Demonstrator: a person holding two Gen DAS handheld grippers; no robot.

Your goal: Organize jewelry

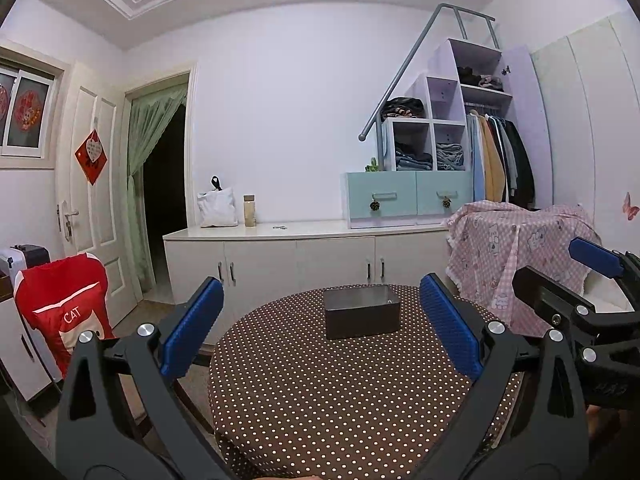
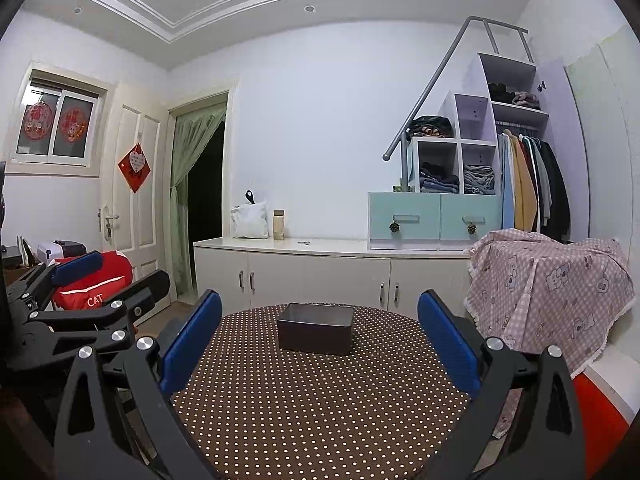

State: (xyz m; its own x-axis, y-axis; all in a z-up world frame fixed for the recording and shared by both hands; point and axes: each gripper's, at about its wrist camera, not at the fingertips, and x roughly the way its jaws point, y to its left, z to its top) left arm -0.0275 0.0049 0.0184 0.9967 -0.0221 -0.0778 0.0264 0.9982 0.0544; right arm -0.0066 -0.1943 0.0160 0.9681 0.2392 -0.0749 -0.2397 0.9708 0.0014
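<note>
The round table wears a brown cloth with small pale dots, soft and matt. The dark box on it looks smooth, with a dull shine inside. The left gripper has hard black plastic arms, shiny metal bolts and bumpy blue pads. The right gripper looks the same.

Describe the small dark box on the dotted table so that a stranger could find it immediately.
Start at the round table with the brown, white-dotted cloth in the middle of the room. Toward its far edge stands a dark rectangular open-topped box, between both open grippers' blue fingers. It is the only object visible on the cloth.
</note>
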